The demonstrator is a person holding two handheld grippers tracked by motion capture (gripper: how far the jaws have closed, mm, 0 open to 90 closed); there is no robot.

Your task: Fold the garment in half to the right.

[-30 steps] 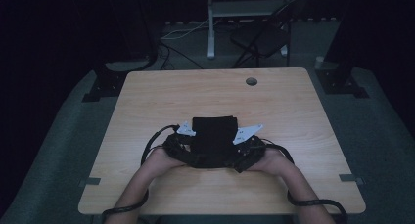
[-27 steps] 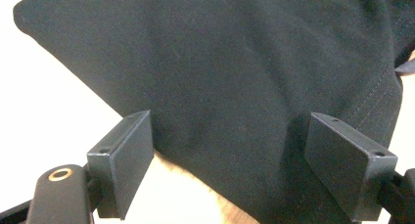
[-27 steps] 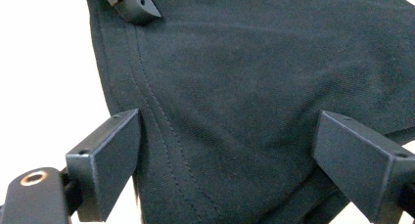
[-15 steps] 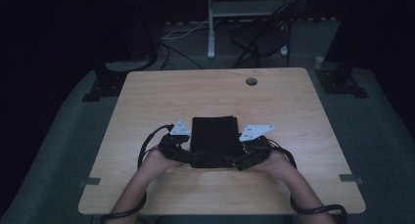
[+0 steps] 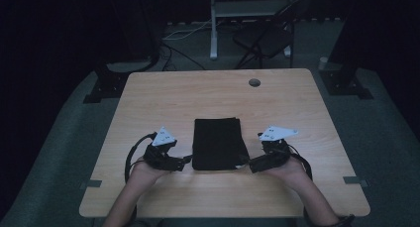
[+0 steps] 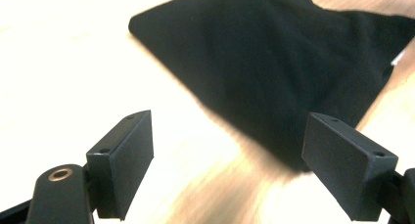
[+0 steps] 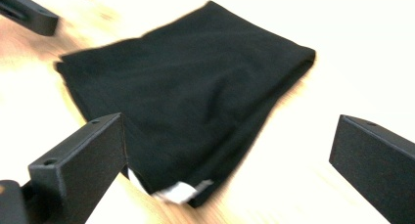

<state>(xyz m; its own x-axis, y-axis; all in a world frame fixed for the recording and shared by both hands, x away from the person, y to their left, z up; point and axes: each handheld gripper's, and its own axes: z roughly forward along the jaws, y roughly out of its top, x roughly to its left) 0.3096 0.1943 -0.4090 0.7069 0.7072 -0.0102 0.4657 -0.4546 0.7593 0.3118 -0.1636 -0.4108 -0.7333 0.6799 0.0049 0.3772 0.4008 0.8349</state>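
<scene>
While both grippers are standing wide open with nothing held, I am listing one folded black cloth (image 5: 219,143) lying flat on the table (image 5: 148,95), between the left gripper (image 5: 184,161) and right gripper (image 5: 250,165), just ahead of each pair of jaws, untouched. Right jaws have just been opening. Step, as I am judging: fold done, release. Long axis running away from me; label corner nearest. Next: checking edges, or regripping a short end.

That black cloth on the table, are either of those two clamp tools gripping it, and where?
Nothing is held. The folded black cloth lies flat on the table. The left gripper and right gripper sit beside it, jaws open and empty.
</scene>
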